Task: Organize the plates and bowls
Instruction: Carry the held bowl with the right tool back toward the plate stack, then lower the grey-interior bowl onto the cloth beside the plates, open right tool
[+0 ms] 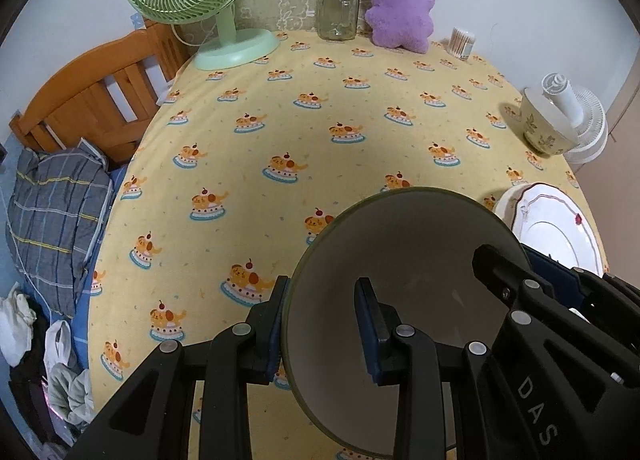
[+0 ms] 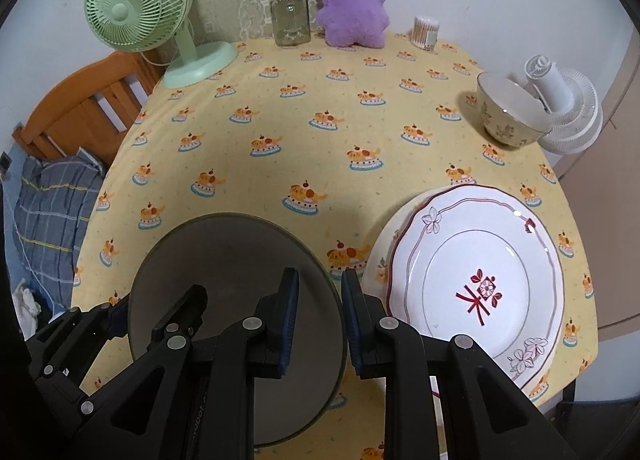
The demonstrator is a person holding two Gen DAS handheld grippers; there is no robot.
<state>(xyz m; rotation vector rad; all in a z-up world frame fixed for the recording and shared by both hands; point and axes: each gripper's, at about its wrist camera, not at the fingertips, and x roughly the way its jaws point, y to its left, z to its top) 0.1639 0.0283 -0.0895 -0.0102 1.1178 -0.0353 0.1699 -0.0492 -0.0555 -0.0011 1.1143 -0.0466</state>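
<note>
The left gripper pinches one side of a wide, plain grey bowl with a thin olive-green rim, one pad outside the wall and one inside. The right gripper clamps the opposite side of the same bowl in the same way, so it hangs between the two, low in both frames, above the yellow tablecloth printed with little dog-on-cake figures. Its inside is smooth, matte and unpatterned, and it looks empty.

To the right of it, in the lower right of the right-wrist view, lies a white scalloped plate with a dark red rim line, flower sketches and a red ribbon motif at its centre; it sits on top of another cream-coloured plate whose edge peeks out at its left. Further up at the right edge stands a cream ceramic bowl with a leaf pattern, upright and well apart from the plates, near the table's edge.
</note>
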